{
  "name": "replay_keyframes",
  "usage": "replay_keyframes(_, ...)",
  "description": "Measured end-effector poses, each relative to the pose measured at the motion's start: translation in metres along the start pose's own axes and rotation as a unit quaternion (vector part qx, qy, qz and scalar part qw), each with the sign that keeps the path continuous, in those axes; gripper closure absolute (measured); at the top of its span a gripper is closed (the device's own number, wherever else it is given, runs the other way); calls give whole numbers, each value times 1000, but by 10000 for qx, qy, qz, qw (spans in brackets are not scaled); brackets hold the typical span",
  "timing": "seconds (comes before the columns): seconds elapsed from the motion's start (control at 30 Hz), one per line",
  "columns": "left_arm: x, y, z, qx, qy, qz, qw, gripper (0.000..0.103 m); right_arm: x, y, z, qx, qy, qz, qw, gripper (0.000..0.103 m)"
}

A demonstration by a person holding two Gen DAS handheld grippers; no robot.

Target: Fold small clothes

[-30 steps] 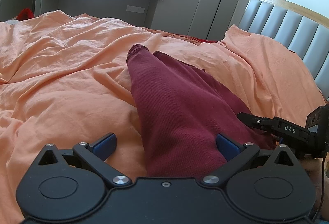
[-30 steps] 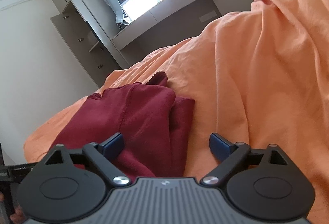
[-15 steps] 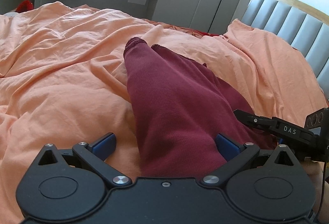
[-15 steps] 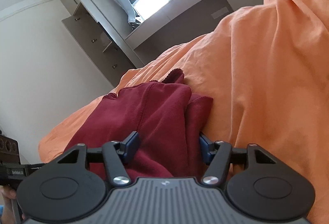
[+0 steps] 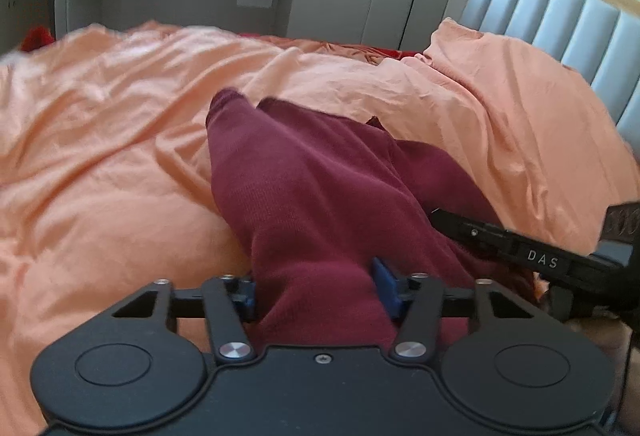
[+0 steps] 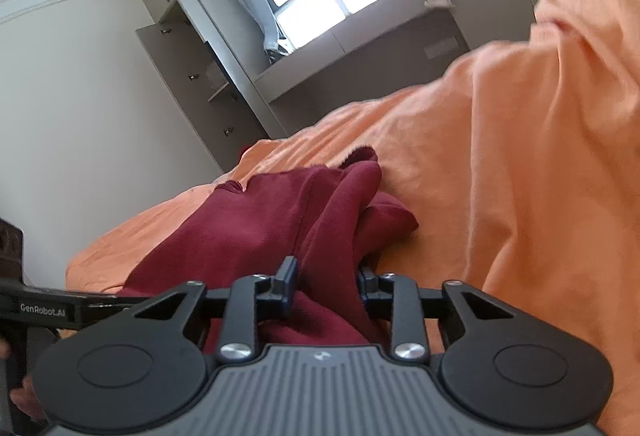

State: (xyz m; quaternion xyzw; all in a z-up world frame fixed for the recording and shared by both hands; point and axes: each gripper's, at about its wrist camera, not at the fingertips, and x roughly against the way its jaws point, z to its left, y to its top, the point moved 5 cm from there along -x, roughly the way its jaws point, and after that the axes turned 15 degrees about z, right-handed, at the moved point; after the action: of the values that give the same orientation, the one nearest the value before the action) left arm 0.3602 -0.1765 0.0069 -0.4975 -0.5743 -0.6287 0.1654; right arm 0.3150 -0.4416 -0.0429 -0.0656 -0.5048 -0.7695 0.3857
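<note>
Both sets of fingers are closing on the near edge of the maroon garment (image 5: 320, 196): the left gripper (image 5: 316, 290) and right gripper (image 6: 326, 286) each pinch bunched cloth. It lies on the orange bed (image 5: 100, 156). Grasping step; next likely needs lifting both corners evenly to fold.

One maroon garment (image 5: 320, 196), one orange bedsheet (image 5: 100, 156), and two hand-held grippers: left (image 5: 316, 292), right (image 6: 326, 284).
</note>
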Motion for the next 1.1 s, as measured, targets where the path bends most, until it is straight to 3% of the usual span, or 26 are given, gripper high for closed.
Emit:
replay_keyframes(0.17, 17, 6, -18, -515, 561, -416, 9962, 67, 13, 2, 27, 746, -272, -398, 9961, 79)
replay_keyframes(0.27, 27, 12, -31, -994, 923, -707, 9882, 69, 21, 3, 41, 1055, -339, -692, 9914, 80)
replay_keyframes(0.47, 44, 30, -39, -1467, 1351, -1208, 9724, 69, 26, 14, 62, 1316, -522, -1296, 9814, 81)
replay_keyframes(0.57, 48, 42, -36, -1588, 1550, -1330, 9660, 69, 15, 27, 67, 1228, -482, -1344, 9821, 80)
replay_keyframes(0.77, 30, 56, -2, -1206, 1362, -1141, 9767, 69, -20, 37, 62, 1250, -636, -1031, 9847, 80)
replay_keyframes(0.93, 7, 50, 23, -748, 1199, -1008, 9848, 66, -40, 36, 46, 984, -752, -660, 9901, 78)
replay_keyframes(1.1, 2, 46, 27, -563, 1198, -1086, 9852, 62, -43, 37, 42, 852, -804, -571, 9915, 70)
